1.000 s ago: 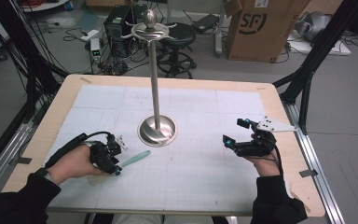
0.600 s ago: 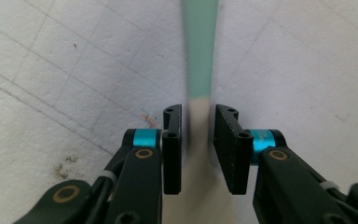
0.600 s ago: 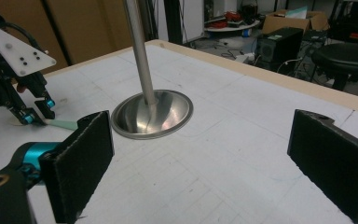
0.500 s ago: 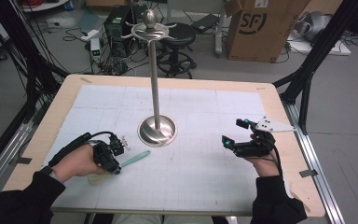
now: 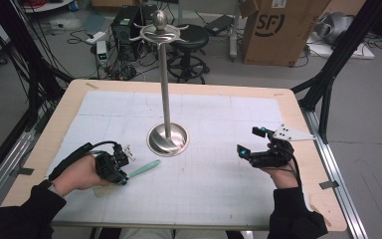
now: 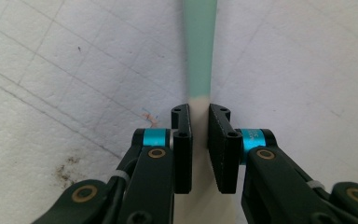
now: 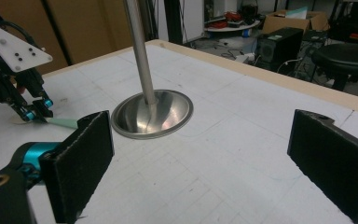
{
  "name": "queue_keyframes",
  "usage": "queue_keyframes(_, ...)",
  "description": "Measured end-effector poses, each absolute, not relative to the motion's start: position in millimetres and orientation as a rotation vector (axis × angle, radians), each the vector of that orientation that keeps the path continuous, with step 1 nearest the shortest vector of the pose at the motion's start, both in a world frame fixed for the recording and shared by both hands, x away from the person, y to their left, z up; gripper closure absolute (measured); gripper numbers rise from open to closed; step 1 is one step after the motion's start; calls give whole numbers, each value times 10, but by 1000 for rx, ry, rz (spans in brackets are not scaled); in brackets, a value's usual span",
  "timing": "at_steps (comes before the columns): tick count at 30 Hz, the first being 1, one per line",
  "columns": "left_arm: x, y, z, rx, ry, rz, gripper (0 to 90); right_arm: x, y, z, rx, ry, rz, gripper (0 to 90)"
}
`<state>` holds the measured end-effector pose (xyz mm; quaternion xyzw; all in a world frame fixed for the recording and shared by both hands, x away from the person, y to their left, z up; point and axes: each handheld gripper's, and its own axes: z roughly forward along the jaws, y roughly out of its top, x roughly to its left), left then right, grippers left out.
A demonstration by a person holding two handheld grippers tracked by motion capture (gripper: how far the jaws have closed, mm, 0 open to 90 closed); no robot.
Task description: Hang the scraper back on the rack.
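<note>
Left tool (image 5: 123, 180) low over the near-left of the worktop (image 5: 69, 107), jaws clenched on the cream end of a mint-green spatula-like utensil (image 5: 143, 169); left gripper view shows the two black jaws pinching the cream part, with the green part running on away from them across the gridded white mat (image 6: 74, 70). Right tool (image 5: 249, 143) held above the near-right of the worktop, jaws spread wide with nothing between them; in the right gripper view its two black pads (image 7: 81, 158) stand far apart at either side.

Largest first. Worktop: pale wood edge, covered by the white gridded mat. Beyond its far edge, on the floor, a brown cardboard box (image 5: 277, 31), a black stool (image 5: 189, 37), and tangled cables.

Metal stand (image 5: 165, 84): tall thin pole rising from a round dished base (image 5: 167, 140) at the middle of the mat, with curved hooks and a knob at its top. It stands between the two tools and apart from both.

Utensil: lies flat on the mat, green end pointing toward the stand's base, near it but not touching.

Small brownish stains on the mat (image 6: 67, 168) beside the left tool.
</note>
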<state>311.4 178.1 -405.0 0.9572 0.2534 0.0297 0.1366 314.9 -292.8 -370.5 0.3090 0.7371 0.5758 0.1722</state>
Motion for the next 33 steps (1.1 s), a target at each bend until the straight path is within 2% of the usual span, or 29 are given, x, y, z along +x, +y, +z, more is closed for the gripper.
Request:
queue_keyframes(12, 3042, 1951, -3769, 2578, 690, 160, 804, 3149, -2931, -3707, 877, 2091, 1629, 61)
queue_keyframes(19, 3054, 2116, -3582, 2400, 696, 208, 803, 3149, -2935, -3709, 882, 2092, 1627, 60)
queue_keyframes(33, 3140, 2339, -3242, 1981, 699, 195, 804, 3155, -2935, -3715, 884, 2094, 1623, 61)
